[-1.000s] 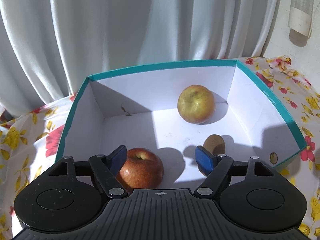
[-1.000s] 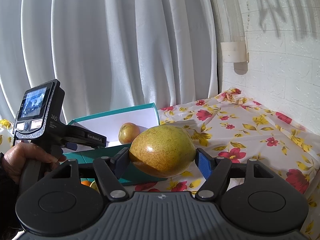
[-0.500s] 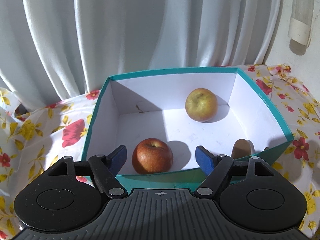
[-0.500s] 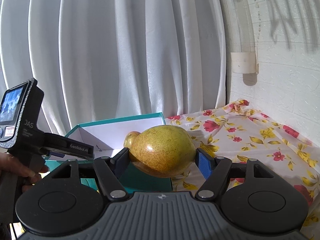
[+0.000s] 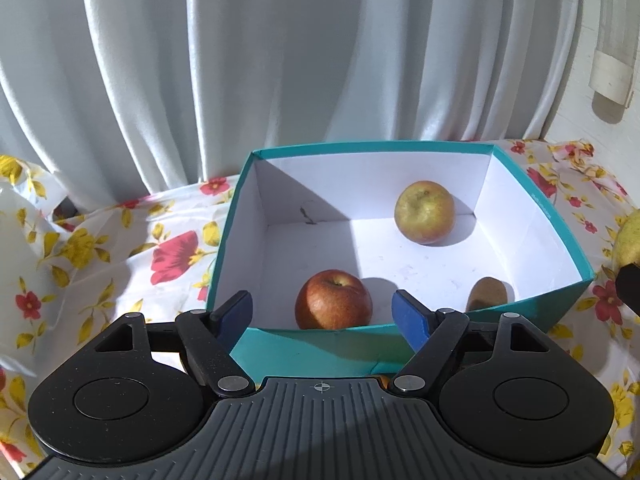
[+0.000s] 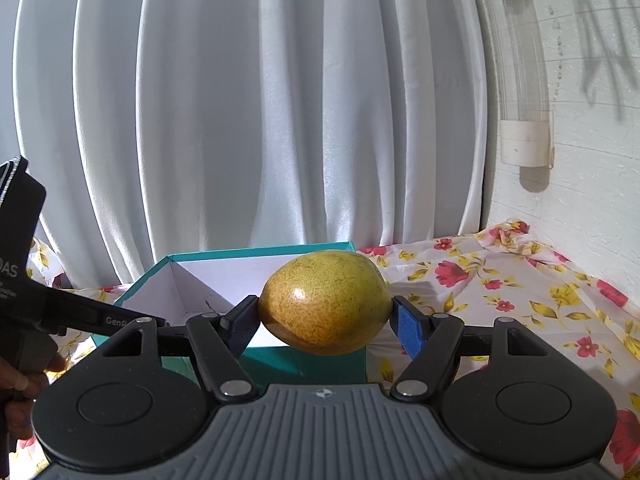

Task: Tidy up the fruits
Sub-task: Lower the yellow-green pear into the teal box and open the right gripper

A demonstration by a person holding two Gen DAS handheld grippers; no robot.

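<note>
A teal box with a white inside stands on the flowered cloth. In it lie a red apple near the front wall, a yellow-green apple at the back right, and a brown kiwi at the front right. My left gripper is open and empty, just in front of the box's front wall. My right gripper is shut on a yellow-green mango, held in the air in front of the box. The mango's edge shows at the far right of the left wrist view.
White curtains hang behind the table. A white brick wall with a clear tube is on the right. The flowered cloth covers the table right of the box. The left gripper's handle and hand show at the left.
My left gripper has pulled back out of the box, leaving the red apple inside. My right gripper has carried the mango up and leftward toward the box.
</note>
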